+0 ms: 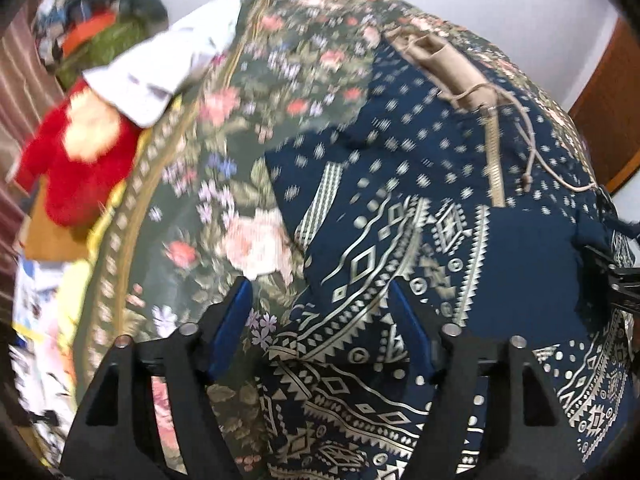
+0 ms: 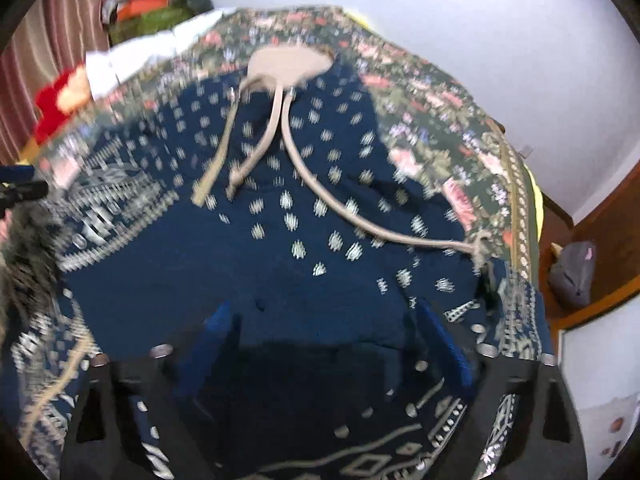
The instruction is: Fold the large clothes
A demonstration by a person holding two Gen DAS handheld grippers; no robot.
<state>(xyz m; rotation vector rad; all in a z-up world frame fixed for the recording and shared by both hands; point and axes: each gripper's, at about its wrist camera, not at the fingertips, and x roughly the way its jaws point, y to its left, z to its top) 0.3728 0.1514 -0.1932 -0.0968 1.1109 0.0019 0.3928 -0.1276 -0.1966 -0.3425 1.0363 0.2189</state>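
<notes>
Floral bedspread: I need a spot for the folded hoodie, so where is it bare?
Free: the floral bedspread between the navy hoodie and its patterned border, and the strip right of the hoodie in the right wrist view. Crowded: the far left corner, with a white cloth, red plush toy and clothes heap.

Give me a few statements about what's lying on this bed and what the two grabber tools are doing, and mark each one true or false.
1. The navy patterned garment lies on a floral bedspread. True.
2. The garment's drawstrings are bright red. False: they are beige.
3. A red plush toy sits off the bedspread's edge. True.
4. The left gripper is clamped shut on the cloth. False: its jaws stand apart over it.
5. The right gripper stands apart above navy fabric. True.
</notes>
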